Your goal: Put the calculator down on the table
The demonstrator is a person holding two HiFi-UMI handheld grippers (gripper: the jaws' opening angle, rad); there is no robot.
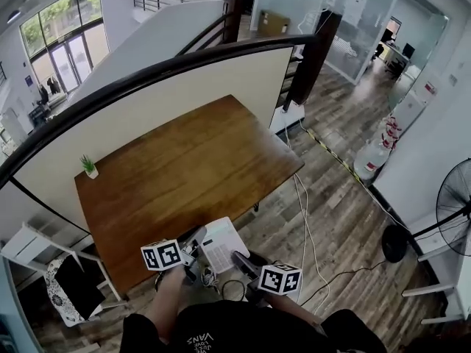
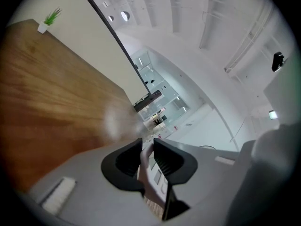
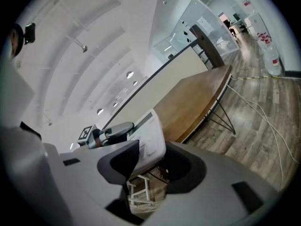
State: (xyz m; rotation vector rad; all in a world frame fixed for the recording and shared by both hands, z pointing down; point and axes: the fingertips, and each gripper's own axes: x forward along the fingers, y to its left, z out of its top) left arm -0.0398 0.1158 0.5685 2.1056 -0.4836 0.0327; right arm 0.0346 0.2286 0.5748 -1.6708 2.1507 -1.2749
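Observation:
A white calculator (image 1: 221,243) hangs between my two grippers at the near edge of the brown wooden table (image 1: 184,160). My left gripper (image 1: 197,240) grips its left edge. In the left gripper view the calculator (image 2: 158,177) stands edge-on between the jaws of the left gripper (image 2: 149,157), which are shut on it. My right gripper (image 1: 239,258) holds the near right corner. In the right gripper view the calculator (image 3: 148,140) slants up from between the jaws of the right gripper (image 3: 150,161), with the table (image 3: 197,102) beyond.
A small potted plant (image 1: 89,166) stands at the table's far left corner. A cream partition with a dark rail (image 1: 184,65) backs the table. A white chair (image 1: 44,259) is at left. Cables (image 1: 309,226) and a fan (image 1: 452,204) are on the floor at right.

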